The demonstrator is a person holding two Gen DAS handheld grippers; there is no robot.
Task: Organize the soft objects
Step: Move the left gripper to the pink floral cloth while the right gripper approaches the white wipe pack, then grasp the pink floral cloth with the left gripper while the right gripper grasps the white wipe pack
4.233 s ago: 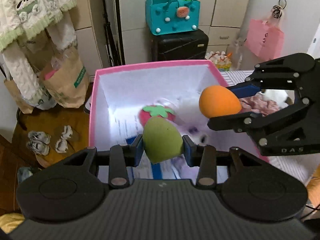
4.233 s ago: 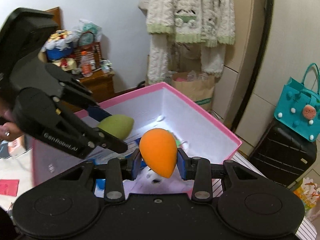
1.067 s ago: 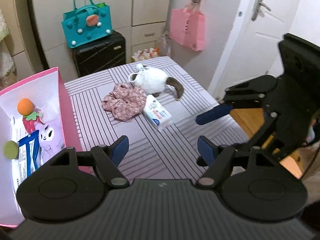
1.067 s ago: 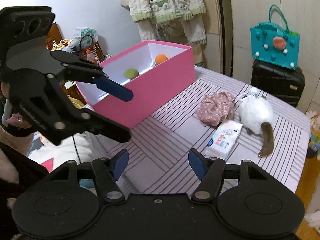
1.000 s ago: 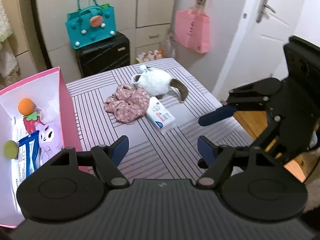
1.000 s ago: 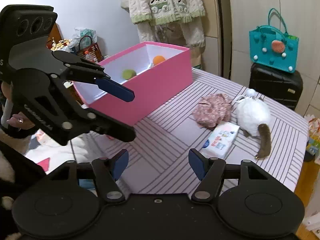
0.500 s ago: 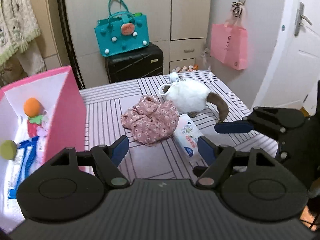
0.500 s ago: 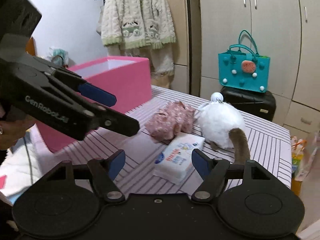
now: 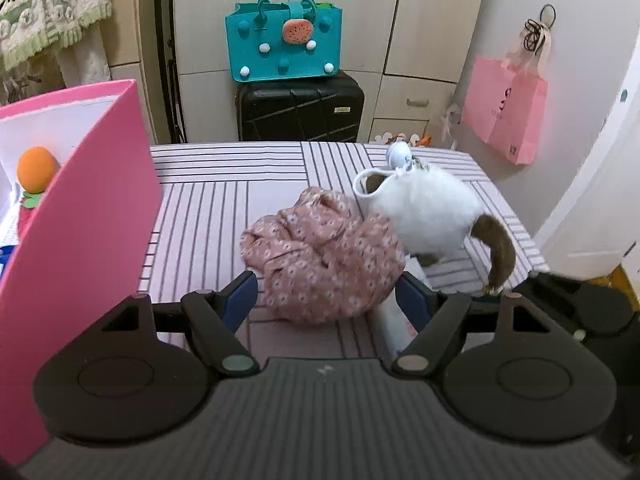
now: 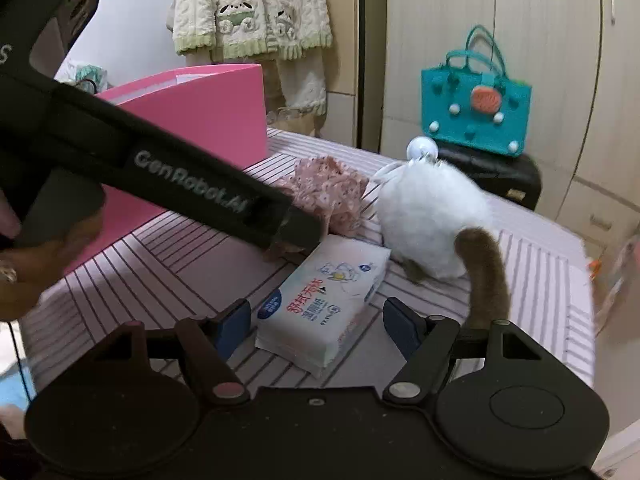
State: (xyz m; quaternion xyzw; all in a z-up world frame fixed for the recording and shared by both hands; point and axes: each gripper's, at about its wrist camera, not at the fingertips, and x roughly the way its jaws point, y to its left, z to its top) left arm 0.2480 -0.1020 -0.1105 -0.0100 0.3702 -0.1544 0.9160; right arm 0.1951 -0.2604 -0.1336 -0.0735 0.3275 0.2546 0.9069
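You have brought both grippers down from the pink box [image 9: 80, 216] to the things left on the striped table [image 9: 208, 200], and the orange sponge [image 9: 36, 168] you were carrying now lies inside that box. Your left gripper [image 9: 326, 300] hangs with its jaws spread on either side of the pink flowered cloth [image 9: 320, 256], not pressing it. Your right gripper [image 10: 316, 326] has just been widening its jaws, and the pack of wipes [image 10: 324, 300] sits between them, untouched. The white fluffy bag [image 10: 432, 216] lies just beside both. Judging by this, you are set for the next pair of pickups, with three soft things waiting outside the box.
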